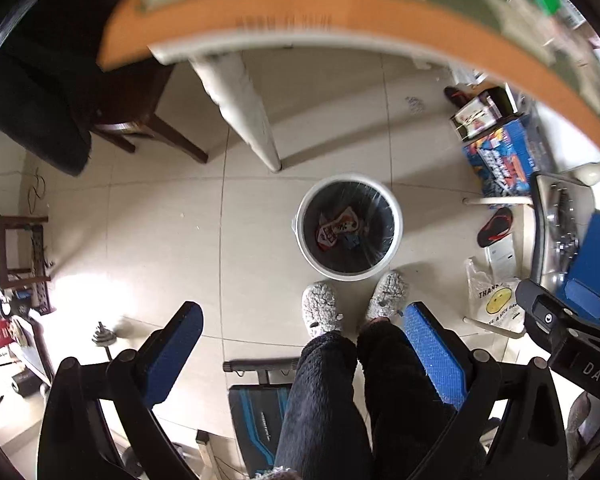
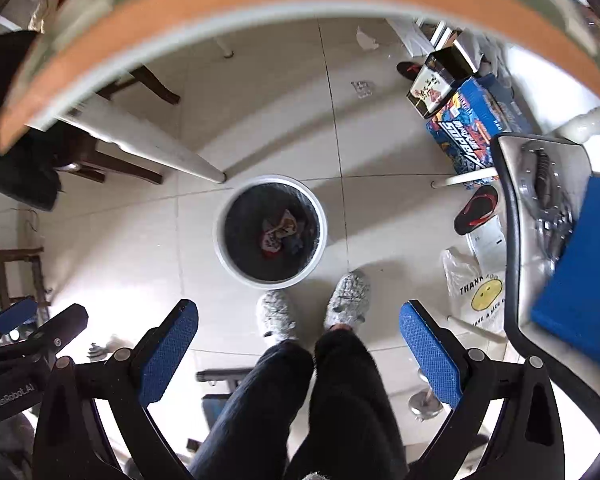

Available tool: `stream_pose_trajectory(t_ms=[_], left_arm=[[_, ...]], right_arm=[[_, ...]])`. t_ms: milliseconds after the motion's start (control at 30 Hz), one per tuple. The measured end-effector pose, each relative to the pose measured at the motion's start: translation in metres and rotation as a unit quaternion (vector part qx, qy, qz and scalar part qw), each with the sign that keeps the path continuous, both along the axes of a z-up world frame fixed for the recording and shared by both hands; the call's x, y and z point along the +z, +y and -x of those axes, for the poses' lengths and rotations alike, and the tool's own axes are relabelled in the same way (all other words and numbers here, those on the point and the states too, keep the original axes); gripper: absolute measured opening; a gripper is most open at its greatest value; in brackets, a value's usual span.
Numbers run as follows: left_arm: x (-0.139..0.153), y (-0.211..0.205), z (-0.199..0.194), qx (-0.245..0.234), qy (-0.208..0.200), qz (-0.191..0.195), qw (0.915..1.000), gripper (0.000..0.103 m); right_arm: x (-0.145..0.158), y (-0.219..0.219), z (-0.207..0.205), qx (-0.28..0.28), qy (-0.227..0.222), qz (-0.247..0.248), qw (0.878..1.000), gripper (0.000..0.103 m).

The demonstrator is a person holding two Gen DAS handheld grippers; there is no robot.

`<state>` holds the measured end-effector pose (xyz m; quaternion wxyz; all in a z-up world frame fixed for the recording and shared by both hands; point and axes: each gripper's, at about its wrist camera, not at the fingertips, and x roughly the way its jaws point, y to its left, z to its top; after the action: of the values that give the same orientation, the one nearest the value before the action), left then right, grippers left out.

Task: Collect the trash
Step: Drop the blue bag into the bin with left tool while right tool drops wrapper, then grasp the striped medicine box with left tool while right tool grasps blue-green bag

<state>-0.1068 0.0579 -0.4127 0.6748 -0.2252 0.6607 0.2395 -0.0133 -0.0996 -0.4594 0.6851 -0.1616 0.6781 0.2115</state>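
Observation:
A white trash bin [image 1: 396,240] with a dark liner stands on the tiled floor below both grippers, also in the right wrist view [image 2: 222,256]. Crumpled wrappers [image 1: 338,228] lie at its bottom, also in the right wrist view [image 2: 280,234]. My left gripper [image 1: 302,320] is open and empty, high above the floor. My right gripper [image 2: 298,318] is open and empty, likewise high up. Each gripper shows at the edge of the other's view: the right one [image 1: 572,312] and the left one [image 2: 36,320].
An orange-edged table [image 1: 300,12] arcs across the top, with a white leg [image 1: 256,120] near the bin. The person's grey slippers [image 1: 320,308] stand by the bin. Boxes [image 1: 500,152], a sandal [image 1: 494,226] and a plastic bag [image 1: 496,304] lie right. A dark chair [image 1: 132,120] is left.

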Motion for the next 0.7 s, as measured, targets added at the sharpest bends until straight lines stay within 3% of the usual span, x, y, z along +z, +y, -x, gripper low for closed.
stream_pose_trajectory(t_ms=[200,400,533,700], left_arm=[[0.063,0.011,-0.022,-0.006,-0.04,-0.044,0.9982,0.103],[0.094,0.022,-0.092,-0.049,-0.063,-0.098,0.992,0.103],[0.1,0.015,-0.163,-0.13,-0.072,-0.112,0.9826,0.103],[0.091,-0.018,-0.271,-0.278,-0.052,-0.097,0.9543,0.103]], right_arm=[[0.088,-0.004,-0.009,-0.05,0.001,-0.035,0.998,0.102],[0.15,-0.028,-0.083,-0.13,-0.028,-0.053,0.99,0.102],[0.156,-0.054,-0.153,-0.162,-0.043,-0.032,0.985,0.102],[0.136,-0.088,-0.232,-0.19,-0.033,-0.003,0.981,0.102]])
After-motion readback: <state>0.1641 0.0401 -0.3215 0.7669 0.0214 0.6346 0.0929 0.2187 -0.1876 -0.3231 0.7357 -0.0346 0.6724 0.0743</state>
